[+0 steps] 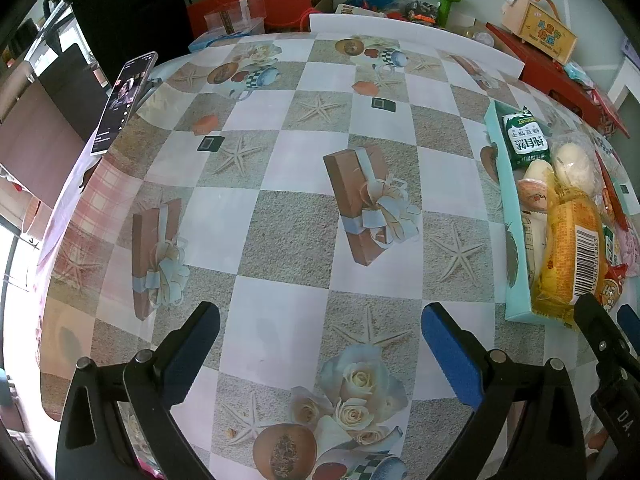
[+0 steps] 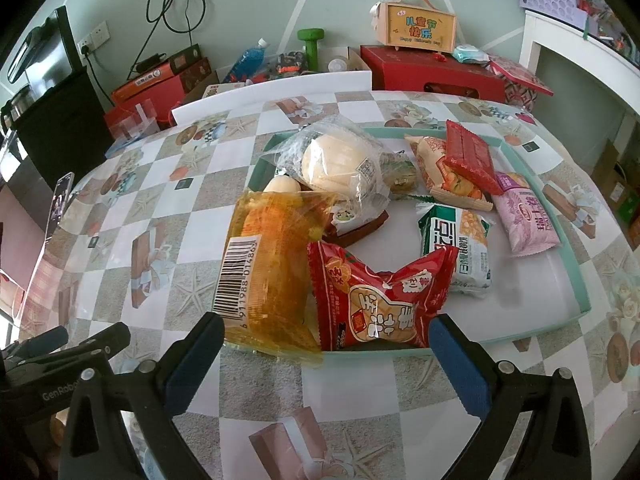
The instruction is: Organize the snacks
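A shallow teal tray (image 2: 576, 276) on the patterned table holds several snack packs. An orange barcoded pack (image 2: 268, 264) hangs over its near left rim, beside a red pack (image 2: 380, 300), a green-white pack (image 2: 456, 240), a pink pack (image 2: 524, 216), a bagged bun (image 2: 340, 160) and a red wafer pack (image 2: 472, 156). My right gripper (image 2: 324, 344) is open, just short of the tray's near rim. My left gripper (image 1: 320, 344) is open over bare tablecloth, left of the tray (image 1: 508, 208); the orange pack (image 1: 572, 256) and a green pack (image 1: 524, 136) show there.
A phone (image 1: 120, 100) leans at the table's left edge. A white foam board (image 1: 416, 36) lies along the far side. Red boxes (image 2: 432, 72), a gift box (image 2: 416, 28), a blue bottle (image 2: 248, 60) and a green dumbbell (image 2: 310, 40) crowd the back.
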